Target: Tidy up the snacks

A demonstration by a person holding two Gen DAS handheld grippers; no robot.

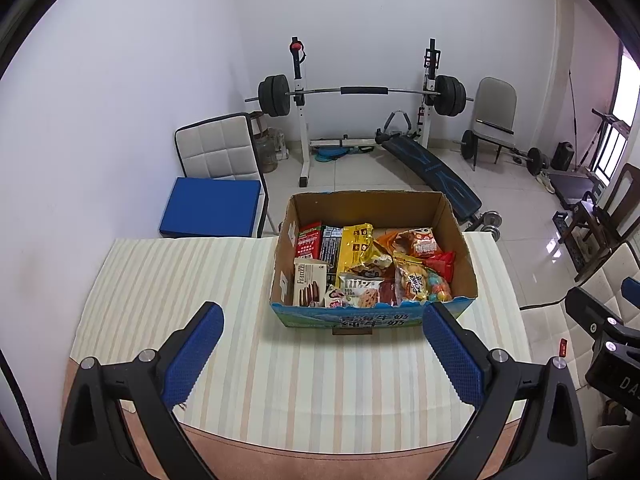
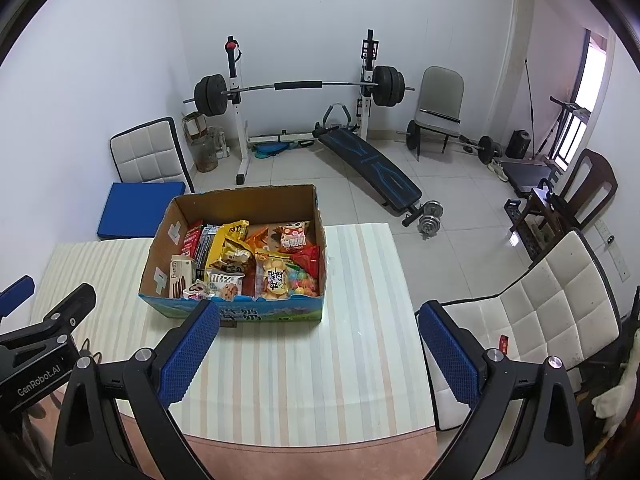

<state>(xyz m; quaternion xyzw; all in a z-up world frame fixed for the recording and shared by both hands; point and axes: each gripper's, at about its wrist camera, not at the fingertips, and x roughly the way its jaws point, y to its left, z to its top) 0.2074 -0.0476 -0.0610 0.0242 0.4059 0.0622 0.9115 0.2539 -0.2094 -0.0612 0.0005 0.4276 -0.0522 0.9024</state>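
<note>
Your left hand-held gripper [image 1: 322, 316] hangs over the striped tabletop [image 1: 160, 300] with its fingers spread wide and nothing between them; the cardboard box [image 1: 372, 208] sits just ahead and a little to the right of it, holding the snacks. Your right hand-held gripper [image 2: 319, 315] is likewise wide and empty, near the front right corner of the box; both stand clear of the cardboard.

Judging by the full box and two free grippers, sorting looks nearly done or about to start; I cannot tell which. If you reach in, come down from above, not over the front wall; take stiff boxes by their flat sides and soft bags near a top seam, with a light squeeze so nothing crushes.

Counting from the left of the box: one cream biscuit box [image 1: 309, 284] standing at the front; one red packet [image 1: 310, 240] behind it; one dark packet [image 1: 331, 244]; one large yellow bag [image 1: 356, 248]; one cookie pack [image 1: 362, 292] in front; one clear bag of round sweets [image 1: 416, 282]; one orange-red bag [image 1: 424, 242] at the back right; others lie buried, so the total is uncertain. One box, two grippers.
</note>
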